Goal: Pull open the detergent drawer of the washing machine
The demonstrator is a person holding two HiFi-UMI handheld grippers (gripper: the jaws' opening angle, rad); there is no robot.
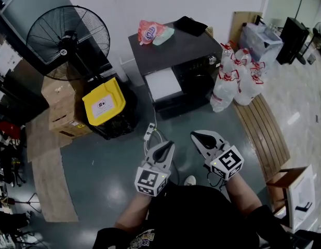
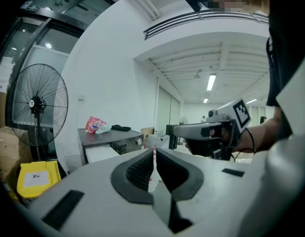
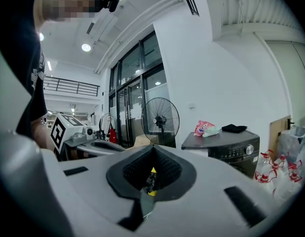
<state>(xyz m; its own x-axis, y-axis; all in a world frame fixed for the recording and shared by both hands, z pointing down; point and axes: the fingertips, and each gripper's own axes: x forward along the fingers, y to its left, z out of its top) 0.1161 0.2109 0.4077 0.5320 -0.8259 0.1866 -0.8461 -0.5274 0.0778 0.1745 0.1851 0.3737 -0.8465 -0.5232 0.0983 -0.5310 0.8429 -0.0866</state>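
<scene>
While both grippers hang over the floor (image 1: 114, 165), well short of the washing machine (image 1: 176, 51) | left gripper (image 1: 169, 144): jaws together, holding nothing | right gripper (image 1: 195, 135): jaws together, holding nothing | detergent drawer (image 1: 163, 83): white, jutting from the machine's front at the upper corner nearest the fan (image 1: 67, 40), apart from both grippers

Washing machine (image 1: 177, 50) matt dark top; floor (image 1: 98, 162) glossy; bench (image 1: 262, 129) slatted wood.
</scene>
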